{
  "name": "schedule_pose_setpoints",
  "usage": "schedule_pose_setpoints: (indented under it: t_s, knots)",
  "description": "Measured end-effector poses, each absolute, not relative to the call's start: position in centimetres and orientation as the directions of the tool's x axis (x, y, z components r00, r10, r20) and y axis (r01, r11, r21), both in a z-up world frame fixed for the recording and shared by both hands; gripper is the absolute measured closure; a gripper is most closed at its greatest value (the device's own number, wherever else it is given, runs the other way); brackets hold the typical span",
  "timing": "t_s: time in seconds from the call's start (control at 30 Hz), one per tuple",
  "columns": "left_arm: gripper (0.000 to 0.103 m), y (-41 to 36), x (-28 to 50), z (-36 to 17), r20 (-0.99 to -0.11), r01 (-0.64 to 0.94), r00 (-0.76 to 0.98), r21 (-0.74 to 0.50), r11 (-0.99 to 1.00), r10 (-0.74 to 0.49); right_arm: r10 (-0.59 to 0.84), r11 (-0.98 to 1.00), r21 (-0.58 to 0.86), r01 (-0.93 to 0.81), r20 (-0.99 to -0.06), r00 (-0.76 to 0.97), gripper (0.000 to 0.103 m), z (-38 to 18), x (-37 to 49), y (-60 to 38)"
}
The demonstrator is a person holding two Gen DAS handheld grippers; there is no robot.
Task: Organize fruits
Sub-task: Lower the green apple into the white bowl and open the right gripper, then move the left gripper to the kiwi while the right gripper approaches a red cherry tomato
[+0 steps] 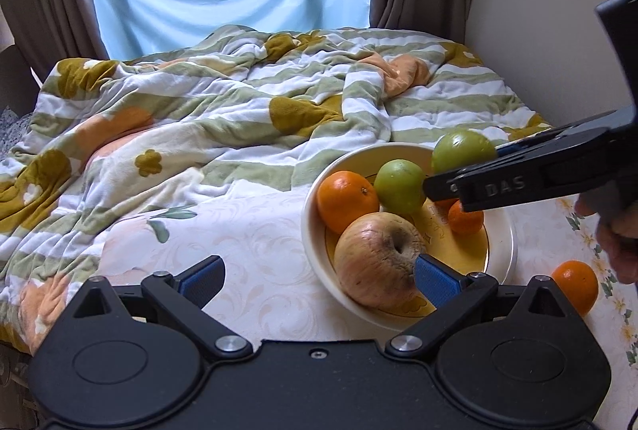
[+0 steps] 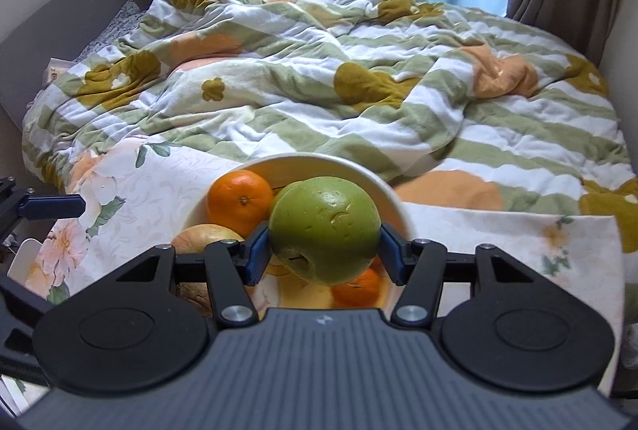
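A cream bowl [image 1: 312,218] with a yellow inside stands on the flowered tablecloth. It holds an orange [image 1: 346,201], a green apple [image 1: 398,185], a wrinkled pale apple [image 1: 377,258] and a small orange [image 1: 465,218]. My right gripper [image 2: 323,255] is shut on a second green apple [image 2: 325,222], which hangs over the bowl [image 2: 371,175]. In the left wrist view that apple [image 1: 462,150] shows above the bowl's far side. My left gripper [image 1: 319,278] stands wide open with nothing between its fingers, its right pad [image 1: 434,276] just in front of the wrinkled apple.
A loose orange [image 1: 576,286] lies on the cloth to the right of the bowl, near a person's hand [image 1: 616,242]. Behind the table is a bed with a rumpled striped blanket [image 1: 223,103]. A wall [image 1: 538,11] closes the right side.
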State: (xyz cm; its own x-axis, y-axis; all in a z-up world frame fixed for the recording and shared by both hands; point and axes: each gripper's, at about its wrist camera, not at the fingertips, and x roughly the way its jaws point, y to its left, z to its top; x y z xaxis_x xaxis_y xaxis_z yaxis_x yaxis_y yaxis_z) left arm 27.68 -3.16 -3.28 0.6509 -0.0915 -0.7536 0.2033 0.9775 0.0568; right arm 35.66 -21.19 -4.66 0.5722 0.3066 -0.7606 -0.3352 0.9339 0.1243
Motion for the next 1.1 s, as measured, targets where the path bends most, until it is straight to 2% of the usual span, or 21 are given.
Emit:
schedule_pose_setpoints:
  t_s: [0.4,0.5,0.63,1.1]
  knots:
    - [0.001,-2.5,27.0,-3.5,-0.752,0.182,0.652,0.029,0.983,-0.098,0.32,0.942,0.203,-0.266,-0.783,0.534,0.031,-7.0,36.4,-20.2]
    - [0.001,-2.3,26.8,-3.6,-0.755,0.177,0.649,0.022,0.984,-0.099,0.326,0.943,0.225,-0.245,-0.771,0.547,0.027,-7.2,36.4,-20.6]
    - [0.001,-2.1,26.5,-3.7,-0.757,0.174,0.645,0.012,0.985,-0.105,0.339,0.94,0.24,-0.243,-0.74,0.581,0.0,-6.4,36.4,-21.1]
    - [0.0,-3.1,22.8,-0.5,-0.704,0.166,0.704,0.032,0.986,-0.096,0.27,0.963,0.188,-0.194,-0.702,0.659,0.0,-3.0,33.3,-23.4]
